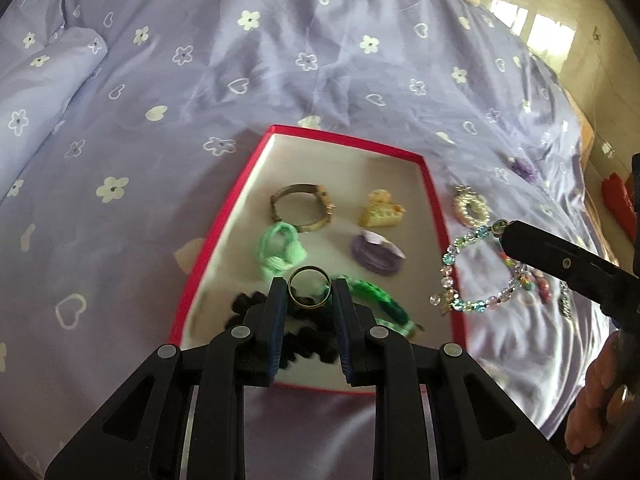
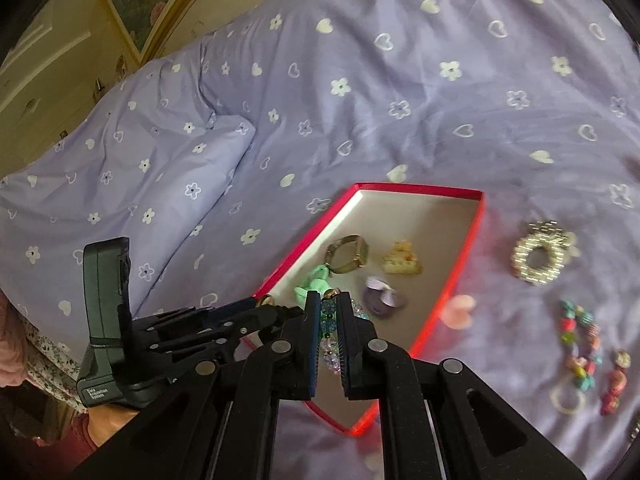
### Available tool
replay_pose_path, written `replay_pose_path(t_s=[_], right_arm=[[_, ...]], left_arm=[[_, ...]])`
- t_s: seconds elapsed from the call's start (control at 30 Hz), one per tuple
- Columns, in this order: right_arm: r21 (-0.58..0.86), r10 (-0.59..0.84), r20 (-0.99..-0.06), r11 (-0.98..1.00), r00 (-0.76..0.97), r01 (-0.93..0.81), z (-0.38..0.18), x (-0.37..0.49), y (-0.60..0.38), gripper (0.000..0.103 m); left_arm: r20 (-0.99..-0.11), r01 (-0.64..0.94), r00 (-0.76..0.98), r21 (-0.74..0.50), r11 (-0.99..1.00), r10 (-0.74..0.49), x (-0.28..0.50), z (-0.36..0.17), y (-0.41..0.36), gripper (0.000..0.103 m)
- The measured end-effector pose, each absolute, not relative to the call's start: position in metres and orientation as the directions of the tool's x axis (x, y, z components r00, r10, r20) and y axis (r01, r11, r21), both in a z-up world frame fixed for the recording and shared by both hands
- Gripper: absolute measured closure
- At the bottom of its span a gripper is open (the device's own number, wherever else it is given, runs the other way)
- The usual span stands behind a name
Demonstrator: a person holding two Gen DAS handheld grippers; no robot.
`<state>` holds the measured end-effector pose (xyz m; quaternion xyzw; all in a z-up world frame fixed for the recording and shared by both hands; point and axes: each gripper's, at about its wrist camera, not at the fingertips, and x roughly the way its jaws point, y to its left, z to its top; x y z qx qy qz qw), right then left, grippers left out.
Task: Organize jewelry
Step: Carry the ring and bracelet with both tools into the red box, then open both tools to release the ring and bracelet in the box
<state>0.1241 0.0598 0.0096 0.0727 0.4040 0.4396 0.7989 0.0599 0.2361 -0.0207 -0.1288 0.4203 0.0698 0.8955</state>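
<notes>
A red-rimmed box (image 1: 434,196) with a white floor lies on the bed. In it are a gold bangle (image 1: 302,208), a yellow hair claw (image 1: 380,210), a green scrunchie (image 1: 280,252), a purple hair tie (image 1: 376,256), a green beaded bracelet (image 1: 376,304) and a black scrunchie (image 1: 248,308). My left gripper (image 1: 310,292) is shut on a gold ring (image 1: 310,289) above the box's near end. My right gripper (image 2: 330,308) is shut on a pastel crystal bead bracelet (image 1: 468,276), which hangs just past the box's right rim (image 2: 460,276).
A pearl scrunchie (image 2: 538,258), a colourful bead bracelet (image 2: 580,344) and pink bead earrings (image 2: 616,380) lie on the purple flowered bedspread (image 2: 400,80) right of the box. A folded quilt (image 2: 140,168) lies left. The bed's right edge and floor (image 1: 560,40) show in the left wrist view.
</notes>
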Motion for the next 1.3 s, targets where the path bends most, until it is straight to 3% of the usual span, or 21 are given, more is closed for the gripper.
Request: replay_pose_path(t_s=[0.63, 1.3], right_arm=[[0.469, 0.683, -0.698, 0.663, 0.215, -0.584, -0.065, 0.17, 0.097, 0.096], [0.444, 0.651, -0.732, 0.681, 0.204, -0.582, -0.071, 0.172, 0.1, 0.09]], left_arm=[[-0.828, -0.242, 0.56, -0.132, 0.961, 0.027, 0.107, -0.066, 0.254, 0.082], [-0.844, -0.254, 0.536, -0.144, 0.956, 0.016, 0.106, -0.075, 0.254, 0.082]])
